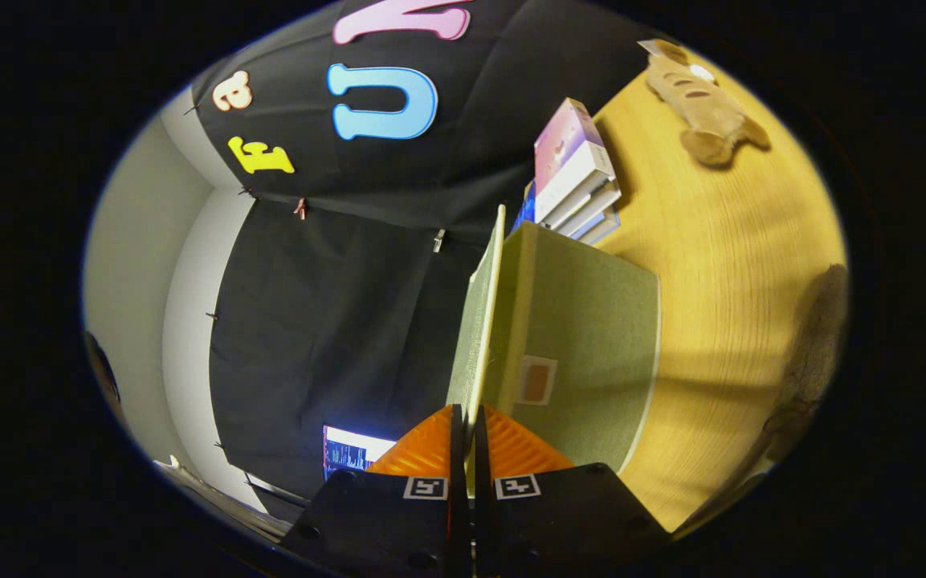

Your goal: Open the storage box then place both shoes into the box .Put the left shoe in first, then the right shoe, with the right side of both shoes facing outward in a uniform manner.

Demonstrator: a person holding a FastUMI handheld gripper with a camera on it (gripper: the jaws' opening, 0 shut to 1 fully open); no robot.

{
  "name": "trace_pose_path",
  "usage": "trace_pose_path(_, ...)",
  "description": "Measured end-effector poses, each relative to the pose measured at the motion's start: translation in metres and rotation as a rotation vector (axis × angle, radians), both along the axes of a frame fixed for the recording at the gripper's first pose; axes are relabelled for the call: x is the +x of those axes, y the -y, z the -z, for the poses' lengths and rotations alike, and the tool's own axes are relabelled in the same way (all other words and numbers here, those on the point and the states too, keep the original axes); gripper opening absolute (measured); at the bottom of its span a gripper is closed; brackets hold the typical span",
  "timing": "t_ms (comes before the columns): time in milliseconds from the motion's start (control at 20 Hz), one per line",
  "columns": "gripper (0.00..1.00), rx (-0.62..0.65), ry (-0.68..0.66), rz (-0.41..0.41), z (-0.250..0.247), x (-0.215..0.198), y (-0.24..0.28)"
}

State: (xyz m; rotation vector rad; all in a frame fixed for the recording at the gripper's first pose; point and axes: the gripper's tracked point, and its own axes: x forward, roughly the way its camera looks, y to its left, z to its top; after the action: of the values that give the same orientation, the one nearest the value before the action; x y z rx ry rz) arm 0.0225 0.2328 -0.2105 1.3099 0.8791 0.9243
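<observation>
The view is rolled sideways, so the wooden tabletop (719, 265) is appearing on one side and the black cloth wall (334, 321) on the other.

The gripper (467, 421) is holding its two fingers nearly together, with only a thin gap between them. The edge of the storage box lid (480, 321) is running into that gap, and both fingers are pressing on it, one on each face. The lid is a thin, pale green panel, seen edge-on and extending straight ahead from the fingertips.

The storage box (591, 321) is a green fabric-covered box sitting on the tabletop, directly beside the lid and just ahead of the fingers. A small label patch (536, 380) is showing on the box's facing side, close to the fingertips.

Beyond the box, a stack of books (575, 172) is lying on the tabletop, touching or very nearly touching the box's far end. Farther out on the tabletop, well apart from the box, a tan plush toy (699, 100) is lying. A dark furry object (812, 361) is resting at the tabletop's edge; its identity cannot be determined.

A lit screen (350, 453) is glowing beside the fingers, against the cloth wall.
</observation>
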Motion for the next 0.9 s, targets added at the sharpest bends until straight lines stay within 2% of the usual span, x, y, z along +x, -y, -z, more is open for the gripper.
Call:
trace_pose_path(350, 0.08, -0.034, 0.118, 0.055, -0.087, 0.027, -0.022)
trace_pose_path(650, 0.09, -0.108, 0.287, 0.025, -0.159, 0.046, -0.093)
trace_pose_path(900, 0.09, -0.176, 0.393, -0.023, -0.190, 0.049, -0.166)
